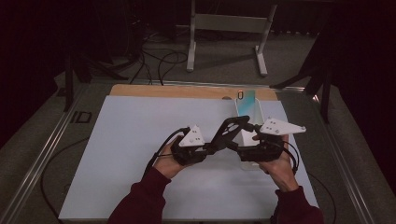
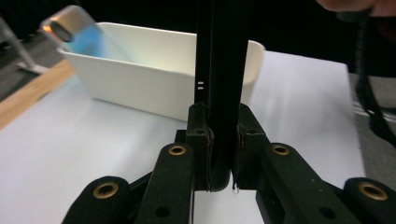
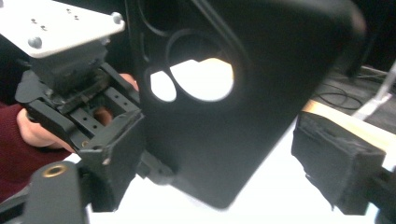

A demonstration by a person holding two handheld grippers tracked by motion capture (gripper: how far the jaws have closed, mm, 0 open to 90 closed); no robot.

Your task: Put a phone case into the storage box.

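A black phone case (image 1: pixel 232 127) with round camera cut-outs hangs tilted above the white mat, between my two grippers. My left gripper (image 1: pixel 212 145) is shut on its lower edge. In the left gripper view the case (image 2: pixel 224 70) stands on edge, and the gripper (image 2: pixel 223 154) has both pads pressed on it. My right gripper (image 1: pixel 236 149) comes in from the right. In the right gripper view this gripper (image 3: pixel 226 158) stands open around the case (image 3: pixel 219 121), with the right pad (image 3: pixel 336 158) clear of it. The left gripper (image 3: pixel 112 105) shows behind, in a hand.
A long white tray (image 1: pixel 261 114) stands behind the grippers at the right of the mat (image 1: pixel 140 140), with a phone (image 1: pixel 246 100) with a teal screen leaning in its far end. The tray (image 2: pixel 154 84) and phone (image 2: pixel 77 32) lie ahead of the left gripper. Cables and a metal stand are beyond the table.
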